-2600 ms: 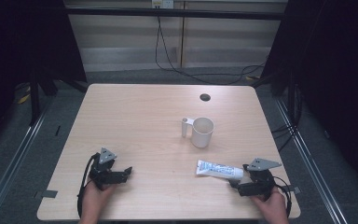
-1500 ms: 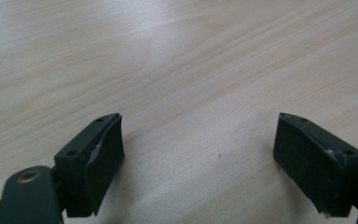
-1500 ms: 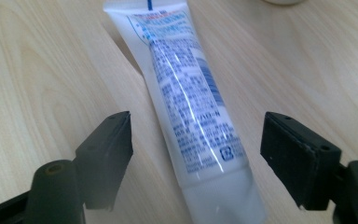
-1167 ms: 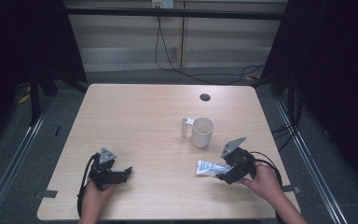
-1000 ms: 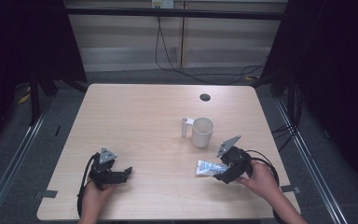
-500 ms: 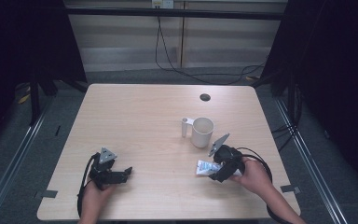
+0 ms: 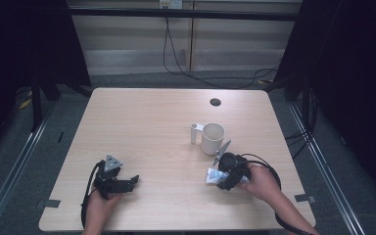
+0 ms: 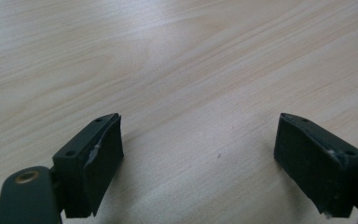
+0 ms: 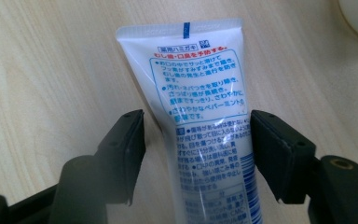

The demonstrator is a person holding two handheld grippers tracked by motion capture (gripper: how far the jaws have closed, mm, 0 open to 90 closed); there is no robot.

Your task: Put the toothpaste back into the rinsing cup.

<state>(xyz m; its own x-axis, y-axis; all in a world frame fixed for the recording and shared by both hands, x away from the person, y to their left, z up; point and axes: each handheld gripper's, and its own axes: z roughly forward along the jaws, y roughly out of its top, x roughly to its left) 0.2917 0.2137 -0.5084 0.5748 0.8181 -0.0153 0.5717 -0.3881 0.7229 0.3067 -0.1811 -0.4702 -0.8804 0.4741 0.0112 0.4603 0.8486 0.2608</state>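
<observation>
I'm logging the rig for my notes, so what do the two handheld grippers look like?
Both are black. The left gripper and right gripper each carry a grey three-cornered plate on top and trail a black cable. Up close, the jaws are flat, blocky black pads with small screw holes; a brass-coloured fastener shows near the base. The forearms are bare, without sleeves.

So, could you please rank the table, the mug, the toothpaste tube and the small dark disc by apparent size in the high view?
1. Table, by far the largest.
2. Mug.
3. Toothpaste tube, though the right gripper covers part of it, so its place below the mug is unsure.
4. Dark disc, the smallest.
</observation>
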